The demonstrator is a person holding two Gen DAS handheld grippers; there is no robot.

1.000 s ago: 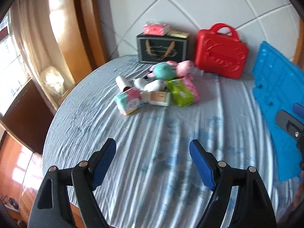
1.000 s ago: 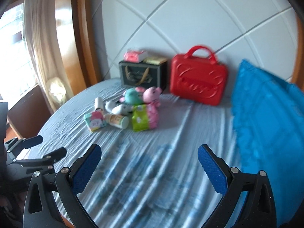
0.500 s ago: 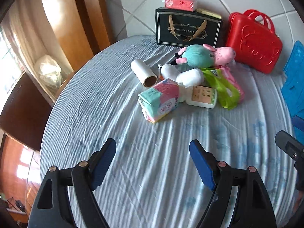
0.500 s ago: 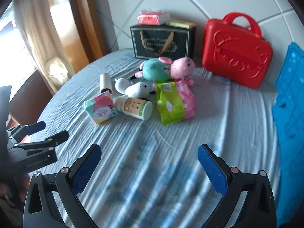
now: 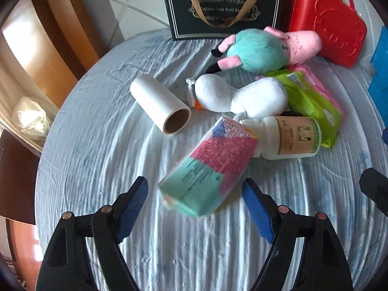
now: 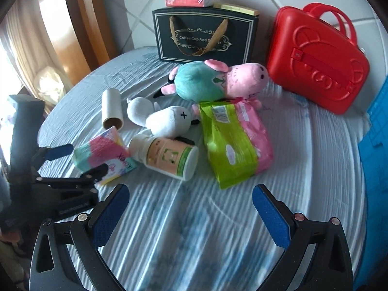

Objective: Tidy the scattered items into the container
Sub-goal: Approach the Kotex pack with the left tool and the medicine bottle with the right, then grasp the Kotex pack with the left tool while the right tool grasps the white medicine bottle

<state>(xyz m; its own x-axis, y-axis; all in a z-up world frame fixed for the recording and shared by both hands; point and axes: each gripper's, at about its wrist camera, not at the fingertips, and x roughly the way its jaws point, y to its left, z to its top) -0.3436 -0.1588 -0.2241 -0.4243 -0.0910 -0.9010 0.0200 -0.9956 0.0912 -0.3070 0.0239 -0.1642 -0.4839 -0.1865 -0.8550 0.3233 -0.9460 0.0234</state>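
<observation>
Your left gripper stands wide open, its blue pads flanking the near end of the pink-and-teal pack without pressing it; that pack lies at the front of the pile in the middle of the bed sheet, against the white bottle. Your right gripper is also wide open and holds nothing, over bare sheet just short of the green-and-pink pack. The red case stands at the sheet's far edge, beside the black gift bag.

A striped blue bed sheet carries plush toys, a bottle and packets beyond the right claw.
</observation>
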